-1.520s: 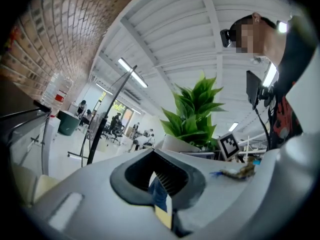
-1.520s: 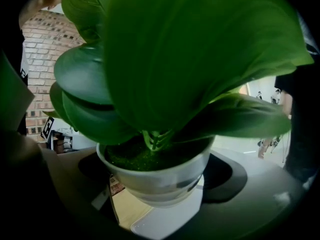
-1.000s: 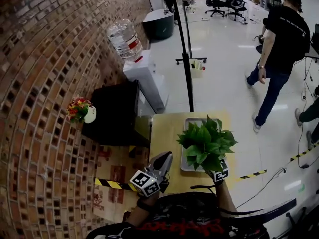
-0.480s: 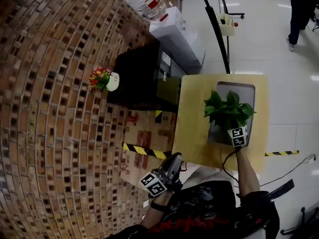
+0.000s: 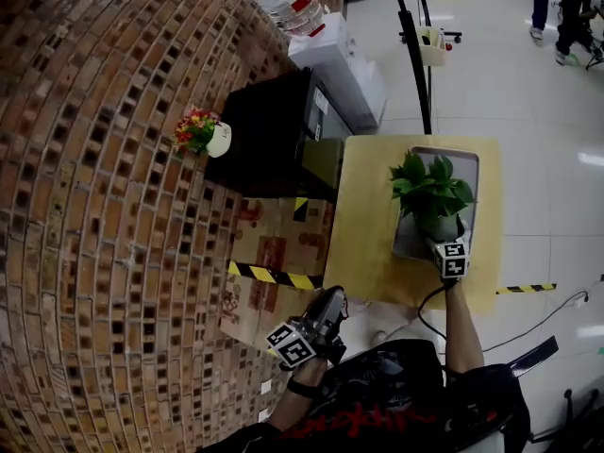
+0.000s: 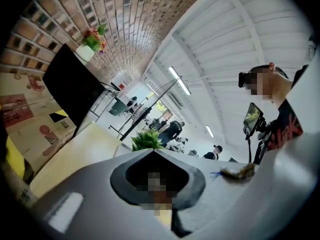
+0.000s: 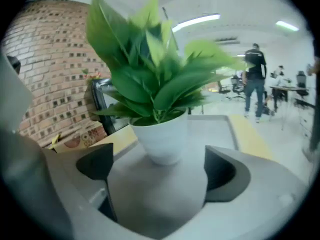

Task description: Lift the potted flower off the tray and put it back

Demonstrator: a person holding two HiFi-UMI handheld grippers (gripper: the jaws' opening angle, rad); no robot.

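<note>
The potted flower (image 5: 429, 194), green leaves in a white pot (image 7: 164, 133), stands upright on the grey tray (image 5: 469, 172) on the yellow table (image 5: 363, 225). My right gripper (image 5: 441, 240) is at the pot's near side. In the right gripper view its jaws (image 7: 157, 166) are opening wide just short of the pot, and neither dark pad (image 7: 96, 165) touches it. My left gripper (image 5: 330, 300) hangs off the table's near edge by my body, its jaws shut on nothing (image 6: 151, 153). The plant's leaves (image 6: 147, 140) show beyond it.
A black cabinet (image 5: 267, 138) stands left of the table, with a small flower pot (image 5: 204, 133) against the brick wall. A cardboard box (image 5: 272, 253) and striped tape lie on the floor. A water dispenser (image 5: 338, 62) and a pole stand (image 5: 416, 50) are behind. People stand far right.
The plant has come down from above the tray onto it, together with my right gripper. My left gripper has drawn back off the table's near edge and sunk lower.
</note>
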